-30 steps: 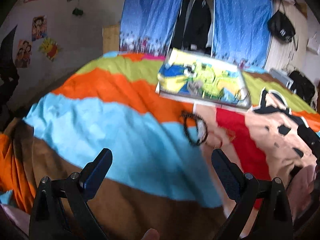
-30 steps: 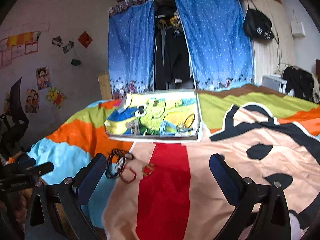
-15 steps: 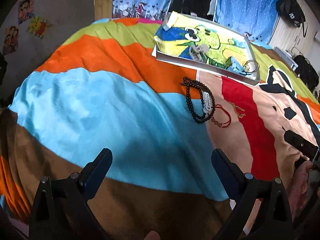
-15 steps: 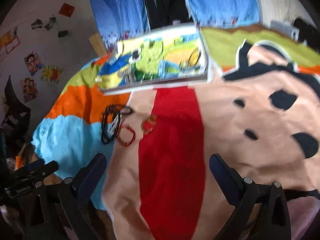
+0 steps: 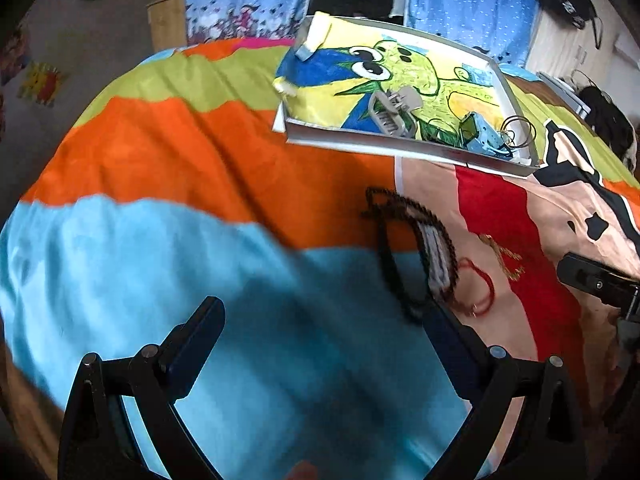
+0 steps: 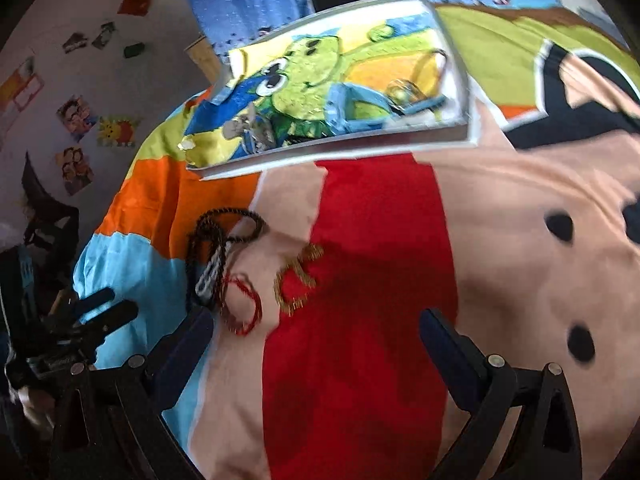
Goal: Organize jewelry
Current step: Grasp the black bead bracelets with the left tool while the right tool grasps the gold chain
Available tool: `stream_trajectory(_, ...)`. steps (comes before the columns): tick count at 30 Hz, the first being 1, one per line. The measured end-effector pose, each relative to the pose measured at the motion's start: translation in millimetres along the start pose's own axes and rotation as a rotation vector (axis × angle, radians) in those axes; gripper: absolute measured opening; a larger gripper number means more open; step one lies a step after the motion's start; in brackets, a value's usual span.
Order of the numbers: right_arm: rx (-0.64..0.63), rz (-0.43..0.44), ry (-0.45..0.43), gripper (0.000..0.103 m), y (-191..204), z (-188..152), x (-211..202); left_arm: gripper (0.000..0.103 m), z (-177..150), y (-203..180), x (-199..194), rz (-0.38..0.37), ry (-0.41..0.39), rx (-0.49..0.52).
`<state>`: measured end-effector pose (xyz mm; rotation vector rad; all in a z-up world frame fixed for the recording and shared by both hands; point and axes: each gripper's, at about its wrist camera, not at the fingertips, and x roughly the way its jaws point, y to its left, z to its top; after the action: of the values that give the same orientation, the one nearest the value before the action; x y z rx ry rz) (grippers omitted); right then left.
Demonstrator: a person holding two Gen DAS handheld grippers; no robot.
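Lying loose on the striped bedspread, the jewelry sits in a small cluster between the two tools: a black bead necklace with a pale silver-grey chain across it, a red cord bracelet and a thin gold chain. Beyond them, toward twelve o'clock, stands the shallow cartoon-printed tray, which already holds a grey hair claw and some wire rings. The left gripper has its jaws spread wide and holds nothing; the necklace lies at about one o'clock from it, its long loop running roughly twelve to six, with the near end just beside the right-hand finger. The right gripper is likewise agape and empty. From it the red bracelet lies at about eleven o'clock, close to its left-hand finger, the gold chain nearly at twelve, and the necklace farther off at ten to eleven. My judgement is that the left tool is nearer the necklace and the right nearer the bracelet and gold chain. Each would need a short forward reach and a slight turn so the jaws straddle a strand crosswise. Both views are blurred, so exact contact between the pieces cannot be told.
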<state>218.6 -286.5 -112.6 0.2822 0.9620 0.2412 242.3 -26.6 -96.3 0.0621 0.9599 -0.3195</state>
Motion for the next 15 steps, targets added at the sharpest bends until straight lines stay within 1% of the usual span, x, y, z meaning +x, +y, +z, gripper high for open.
stream_trajectory(2, -0.037, 0.009, -0.009, 0.103, 4, 6, 7, 0.097, 6, 2, 10, -0.027, -0.006, 0.018)
stream_trajectory(4, -0.051, 0.036, -0.002, 0.097, 6, 11, 18, 0.097, 11, 3, 17, -0.045, -0.014, 0.020)
stream_trajectory(6, -0.057, 0.043, 0.020, 0.083, 6, 14, 29, 0.096, 15, 4, 21, -0.075, -0.026, 0.019)
stream_trajectory(7, -0.060, 0.043, 0.033, 0.080, 6, 15, 35, 0.092, 18, 4, 22, -0.095, -0.031, 0.020)
stream_trajectory(8, -0.061, 0.040, 0.039, 0.075, 5, 15, 38, 0.089, 20, 4, 23, -0.117, -0.038, 0.023)
stream_trajectory(9, -0.061, 0.034, 0.048, 0.071, 5, 16, 43, 0.081, 23, 3, 24, -0.133, -0.040, 0.027)
stream_trajectory(10, -0.057, 0.033, 0.050, 0.069, 4, 16, 46, 0.074, 25, 2, 26, -0.149, -0.038, 0.034)
stream_trajectory(11, -0.054, 0.035, 0.049, 0.067, 3, 17, 47, 0.071, 27, 1, 29, -0.164, -0.033, 0.040)
stream_trajectory(12, -0.050, 0.041, 0.046, 0.066, 2, 18, 49, 0.064, 28, 0, 31, -0.179, -0.029, 0.044)
stream_trajectory(13, -0.048, 0.045, 0.043, 0.065, 2, 19, 49, 0.055, 29, -2, 35, -0.197, -0.019, 0.048)
stream_trajectory(14, -0.047, 0.048, 0.042, 0.062, 2, 20, 52, 0.051, 30, -4, 39, -0.212, -0.006, 0.052)
stream_trajectory(15, -0.046, 0.050, 0.044, 0.059, 2, 20, 53, 0.044, 30, -5, 42, -0.221, 0.006, 0.055)
